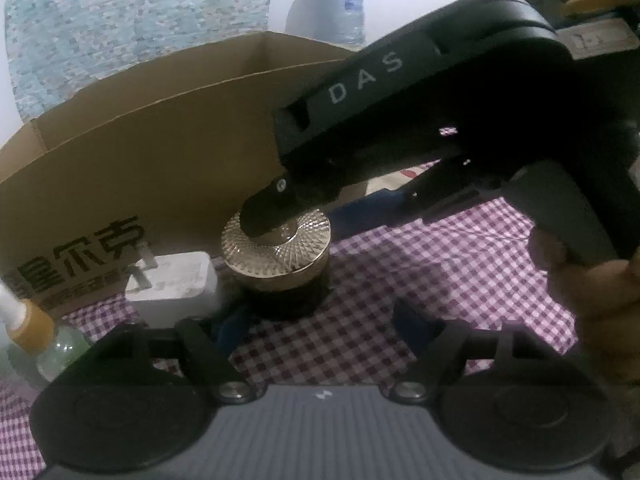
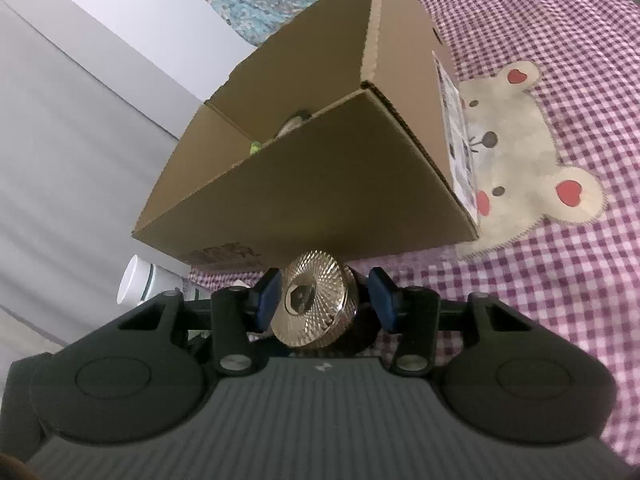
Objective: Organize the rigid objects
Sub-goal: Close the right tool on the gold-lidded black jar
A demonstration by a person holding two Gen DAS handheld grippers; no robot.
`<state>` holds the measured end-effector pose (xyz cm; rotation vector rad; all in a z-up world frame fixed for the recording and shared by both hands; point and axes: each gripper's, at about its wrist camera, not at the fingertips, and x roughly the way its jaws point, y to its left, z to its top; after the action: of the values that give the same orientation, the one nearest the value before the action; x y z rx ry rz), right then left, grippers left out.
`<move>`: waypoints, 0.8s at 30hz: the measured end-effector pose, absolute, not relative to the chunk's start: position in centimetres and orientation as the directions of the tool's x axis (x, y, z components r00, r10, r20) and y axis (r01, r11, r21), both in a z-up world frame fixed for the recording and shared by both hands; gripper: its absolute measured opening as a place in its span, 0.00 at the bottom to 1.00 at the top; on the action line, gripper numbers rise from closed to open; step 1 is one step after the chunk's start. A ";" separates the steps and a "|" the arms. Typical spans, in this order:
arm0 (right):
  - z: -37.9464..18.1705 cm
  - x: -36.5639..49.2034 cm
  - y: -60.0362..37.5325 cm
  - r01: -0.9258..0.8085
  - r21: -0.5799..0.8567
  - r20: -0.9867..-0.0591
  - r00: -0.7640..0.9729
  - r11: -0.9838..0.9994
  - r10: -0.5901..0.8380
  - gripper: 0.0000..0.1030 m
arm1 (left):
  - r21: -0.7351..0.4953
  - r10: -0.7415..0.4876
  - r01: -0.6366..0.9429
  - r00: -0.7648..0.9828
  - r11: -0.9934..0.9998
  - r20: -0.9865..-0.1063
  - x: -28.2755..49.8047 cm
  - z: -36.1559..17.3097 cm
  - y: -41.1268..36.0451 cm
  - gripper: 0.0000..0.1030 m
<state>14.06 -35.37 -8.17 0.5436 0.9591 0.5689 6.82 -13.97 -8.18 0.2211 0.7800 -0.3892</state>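
Between the right hand-held gripper's (image 2: 324,300) nearly touching pads sits the gold-lidded jar (image 2: 314,306), ungripped.

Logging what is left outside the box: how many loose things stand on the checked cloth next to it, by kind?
Gold-lidded jar: 1
White block: 1
Clear bottle with tan cap: 1
White cup: 1
Total: 4

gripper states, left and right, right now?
Left gripper: open, nothing between its fingers.
Right gripper: around the gold-lidded jar; left pad touches the lid, right pad shows a gap, so grip cannot be told.
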 end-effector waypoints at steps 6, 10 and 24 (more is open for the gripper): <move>-8.1 12.6 -37.3 -0.160 0.649 -0.612 0.470 0.744 0.635 0.47 | 0.016 -0.327 0.481 0.619 0.876 -0.714 6.7 -8.1 -15.0 0.77; -7.8 11.5 -38.9 -0.128 0.639 -0.623 0.493 0.758 0.608 0.47 | 0.024 -0.364 0.535 0.605 0.845 -0.708 6.6 -8.0 -16.5 0.77; -7.5 10.1 -43.8 -0.052 0.672 -0.588 0.567 0.738 0.576 0.47 | 0.148 -0.323 0.535 0.683 0.831 -0.655 5.9 -7.7 -18.9 0.75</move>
<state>10.09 -43.79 -7.53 0.6541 0.9015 0.4017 5.88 -18.93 -7.66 0.3438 0.6602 -0.4920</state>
